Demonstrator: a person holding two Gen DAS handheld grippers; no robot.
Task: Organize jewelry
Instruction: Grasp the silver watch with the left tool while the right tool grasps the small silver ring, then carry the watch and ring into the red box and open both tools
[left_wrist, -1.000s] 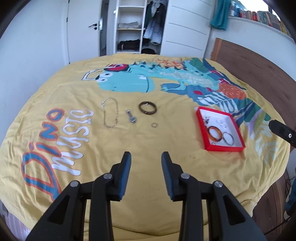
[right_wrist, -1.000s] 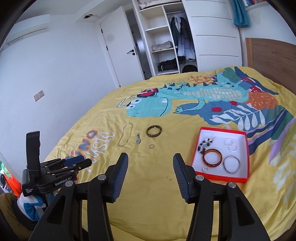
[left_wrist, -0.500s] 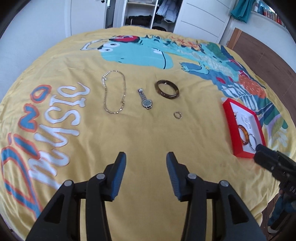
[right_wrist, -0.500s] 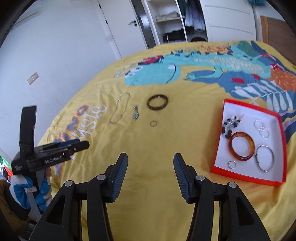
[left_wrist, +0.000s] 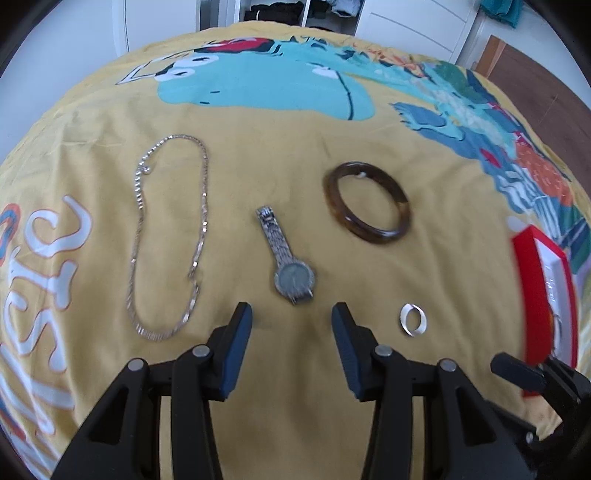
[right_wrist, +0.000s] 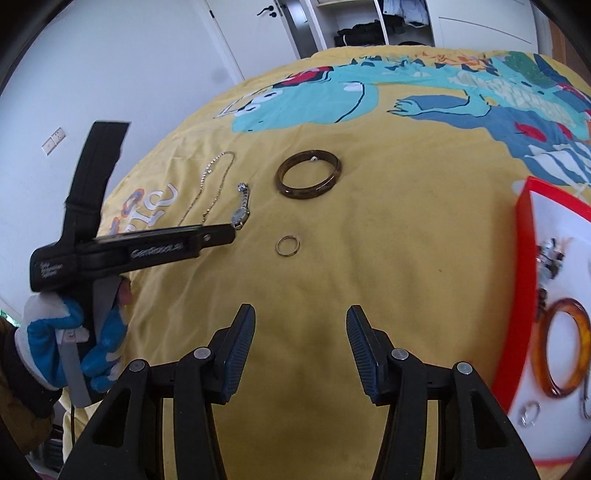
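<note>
On the yellow bedspread lie a silver chain necklace (left_wrist: 166, 236), a silver wristwatch (left_wrist: 286, 258), a dark brown bangle (left_wrist: 365, 206) and a small silver ring (left_wrist: 413, 319). My left gripper (left_wrist: 291, 325) is open and empty, just short of the watch's face. My right gripper (right_wrist: 300, 325) is open and empty, low over the bedspread, short of the ring (right_wrist: 287, 245). A red tray (right_wrist: 524, 280) at the right holds an amber bangle (right_wrist: 563, 347), small hoops and a beaded piece. The left gripper also shows in the right wrist view (right_wrist: 218, 236), beside the watch (right_wrist: 242, 210).
The red tray's edge (left_wrist: 532, 295) is at the far right in the left wrist view, with the right gripper's body (left_wrist: 535, 373) in front of it. A gloved hand (right_wrist: 70, 332) holds the left gripper. A wardrobe and door stand beyond the bed.
Both grippers have moved forward and lower toward the jewelry. The left gripper has closed in on the watch; the right has neared the ring and tray. Both stay open.
</note>
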